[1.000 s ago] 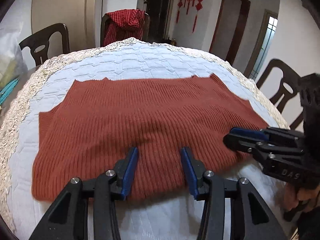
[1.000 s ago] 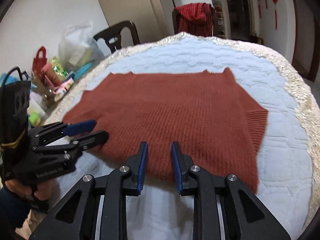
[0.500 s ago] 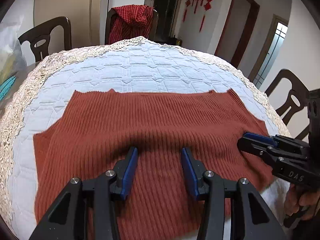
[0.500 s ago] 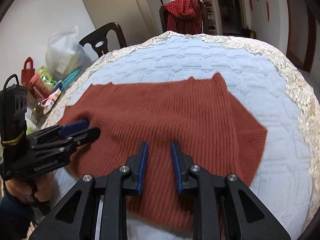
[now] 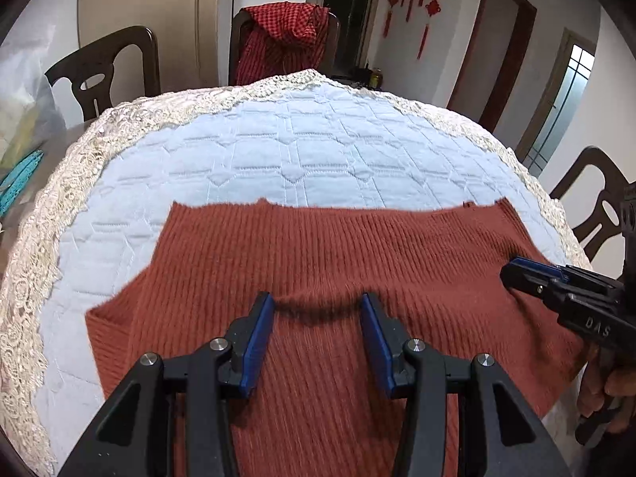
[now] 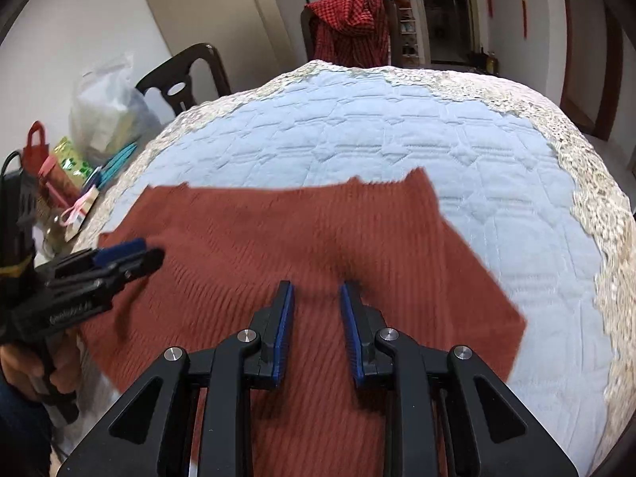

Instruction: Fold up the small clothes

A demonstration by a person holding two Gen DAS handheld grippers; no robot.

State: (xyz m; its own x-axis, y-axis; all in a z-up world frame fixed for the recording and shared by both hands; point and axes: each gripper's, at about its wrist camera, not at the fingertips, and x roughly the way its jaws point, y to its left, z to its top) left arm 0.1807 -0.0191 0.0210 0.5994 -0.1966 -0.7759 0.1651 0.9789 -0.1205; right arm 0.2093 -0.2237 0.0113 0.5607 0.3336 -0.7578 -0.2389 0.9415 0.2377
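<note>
Rust knit sweater (image 5: 357, 262) lies flat on quilted desk (image 5: 302, 151); left gripper (image 5: 318, 322) and right gripper (image 6: 316, 302) hover over sweater's near half, fingers parted, gripping nothing, prob. to pinch fabric for first fold.

Beyond the rust-red ribbed sweater (image 5: 338, 278), toward 12 o'clock, the pale-blue quilted tablecloth (image 5: 294, 151) lies bare up to its lace border (image 5: 131, 119). At 9 to 10 o'clock in the right wrist view, a white plastic bag (image 6: 107, 115), a red bag (image 6: 35, 147) and packets (image 6: 71, 163) crowd that rim. Dark chairs (image 5: 103, 67) ring the table; one at 12 o'clock carries a red checked garment (image 5: 286, 39).
</note>
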